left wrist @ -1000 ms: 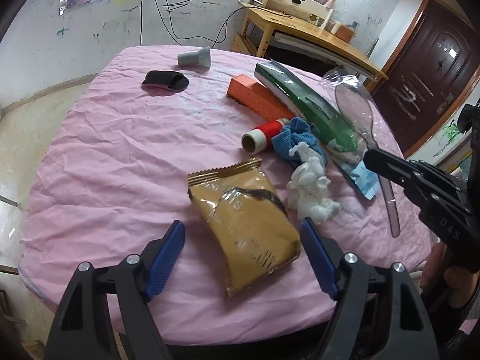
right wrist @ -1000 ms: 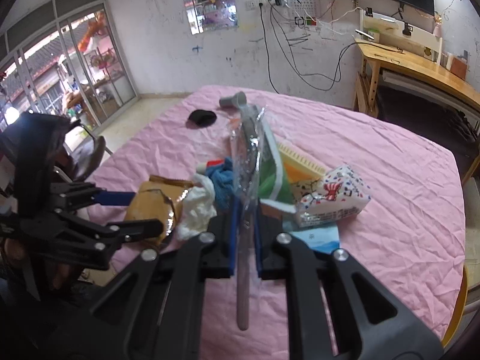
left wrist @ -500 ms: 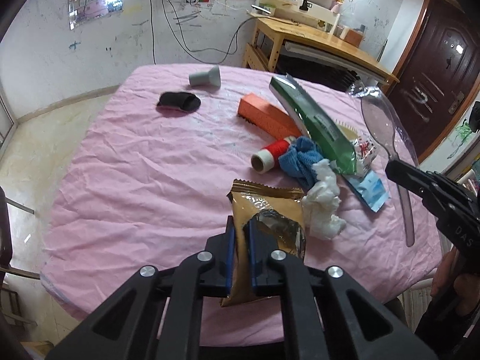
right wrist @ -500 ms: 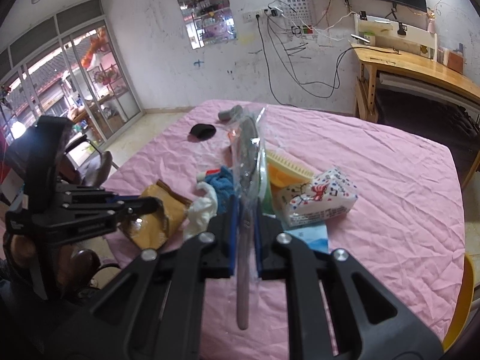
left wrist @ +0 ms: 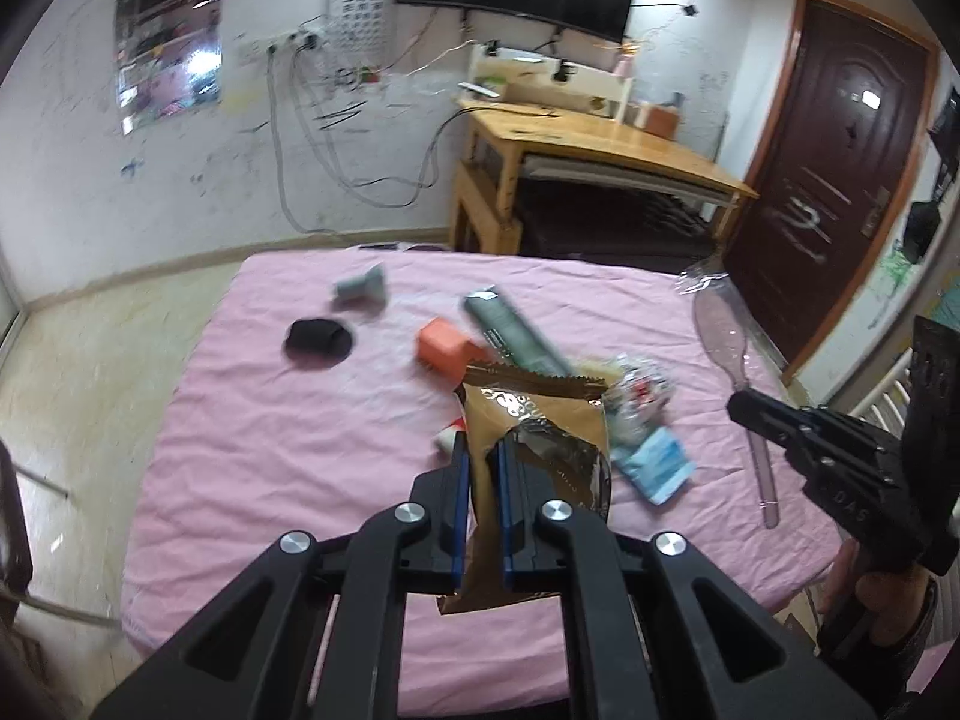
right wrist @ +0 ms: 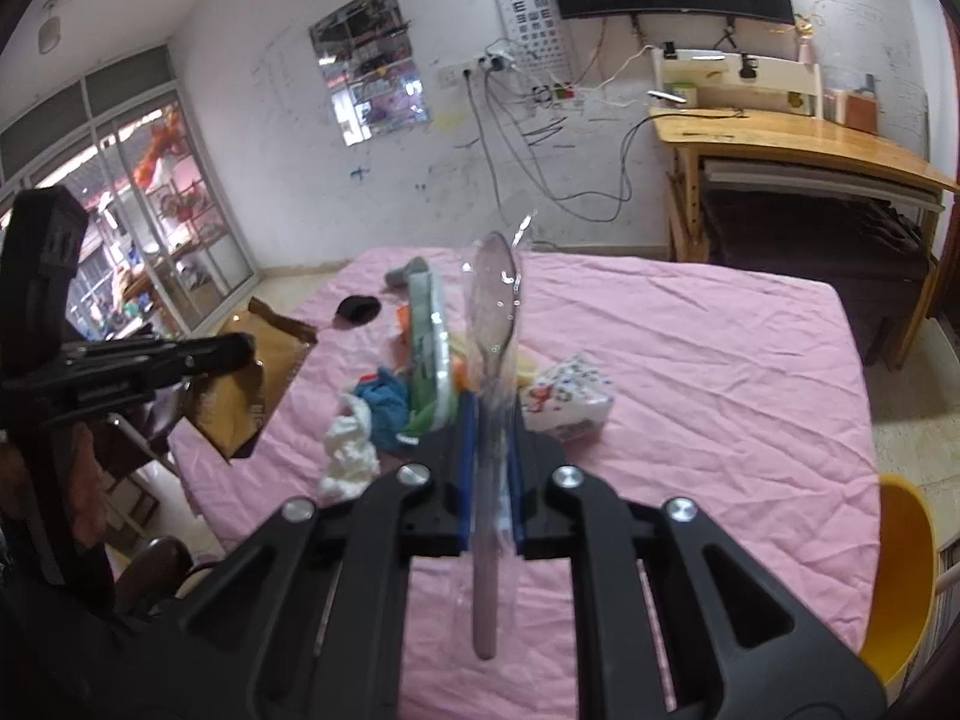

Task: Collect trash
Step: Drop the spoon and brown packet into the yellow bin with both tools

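Note:
My left gripper (left wrist: 482,468) is shut on a brown snack wrapper (left wrist: 540,420) and holds it above the pink table (left wrist: 270,420); the wrapper also shows in the right wrist view (right wrist: 264,372). My right gripper (right wrist: 489,438) is shut on a clear plastic-wrapped spoon (right wrist: 495,312), which also shows in the left wrist view (left wrist: 729,360), lifted off the table. A crumpled white tissue (right wrist: 351,450), a blue cloth (right wrist: 384,399), a green packet (right wrist: 429,336) and a printed tissue pack (right wrist: 567,399) lie on the table.
An orange box (left wrist: 444,348), a black pouch (left wrist: 318,342), a grey cone-shaped object (left wrist: 360,288) and a blue face mask (left wrist: 657,462) lie on the table. A yellow bin (right wrist: 903,576) stands at the table's right. A wooden desk (left wrist: 600,144) is behind.
My left gripper closed on the brown wrapper and lifted it off the table. Both grippers rose and pulled back; the right one still holds the spoon.

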Demonstrator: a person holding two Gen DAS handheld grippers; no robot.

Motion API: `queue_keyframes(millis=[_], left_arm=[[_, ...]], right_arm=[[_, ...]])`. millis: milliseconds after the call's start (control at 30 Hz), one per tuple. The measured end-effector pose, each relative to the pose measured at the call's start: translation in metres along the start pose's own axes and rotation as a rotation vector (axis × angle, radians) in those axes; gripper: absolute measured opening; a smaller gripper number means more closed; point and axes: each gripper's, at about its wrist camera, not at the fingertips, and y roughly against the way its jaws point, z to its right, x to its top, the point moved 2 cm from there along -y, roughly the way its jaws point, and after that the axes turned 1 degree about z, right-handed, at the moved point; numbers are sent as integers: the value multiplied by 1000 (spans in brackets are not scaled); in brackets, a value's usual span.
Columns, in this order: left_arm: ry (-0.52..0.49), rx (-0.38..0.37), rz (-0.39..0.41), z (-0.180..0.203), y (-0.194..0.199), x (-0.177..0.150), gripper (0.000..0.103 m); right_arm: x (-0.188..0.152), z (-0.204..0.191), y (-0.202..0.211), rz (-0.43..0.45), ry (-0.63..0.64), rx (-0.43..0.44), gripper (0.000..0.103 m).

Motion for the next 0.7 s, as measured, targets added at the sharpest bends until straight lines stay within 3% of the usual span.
queue_keyframes(millis=[300, 700], left_arm=[[-108, -83, -9, 69, -25, 23, 4], [-249, -201, -66, 184, -79, 43, 4]], right_arm=[[-10, 66, 34, 68, -107, -151, 10], [-48, 191, 65, 57, -267, -490, 10]])
